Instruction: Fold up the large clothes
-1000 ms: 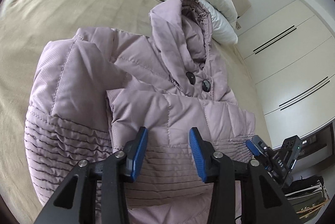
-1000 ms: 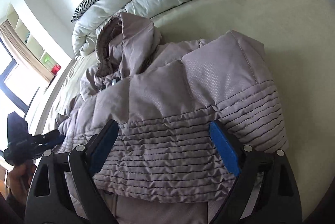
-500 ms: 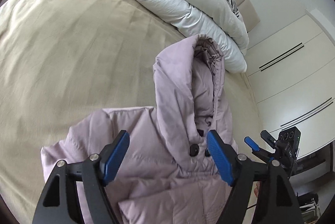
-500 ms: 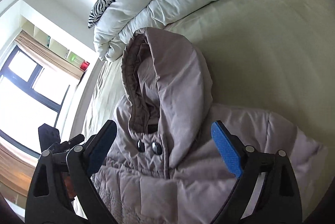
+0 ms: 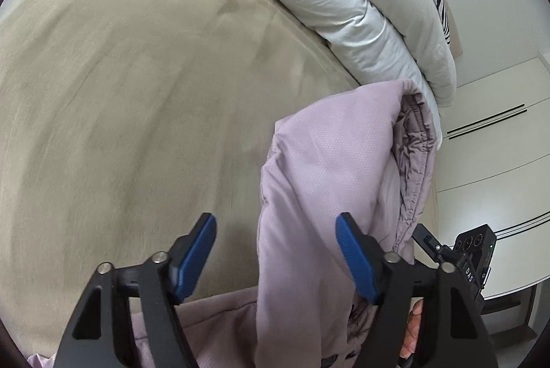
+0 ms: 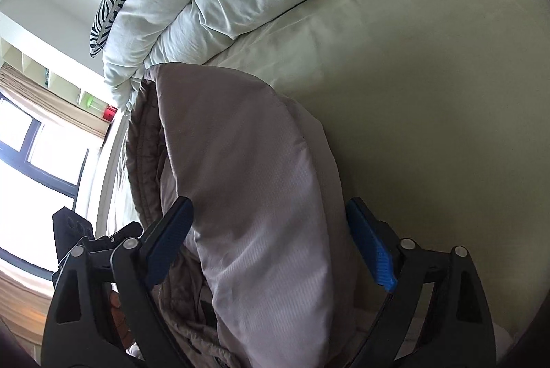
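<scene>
The padded lilac jacket [image 5: 309,196] lies on the beige bed sheet [image 5: 120,76], near the bed's edge, with its hood [image 6: 247,179] raised toward the folded white duvet [image 5: 343,7]. Only the hood and part of the shoulders are visible, so I cannot tell how far the body has been folded. I judge the hood to be the step in hand: it is not yet laid flat over the body.

My left gripper [image 5: 275,258] is closing. The hood's left side is between its jaws, but the pads show no contact. My right gripper [image 6: 275,241] is also closing, straddling the hood's right side; neither pad visibly presses the fabric.

The only legible writing is "DAS" on the right gripper's housing [image 5: 474,251], seen in the left wrist view.
</scene>
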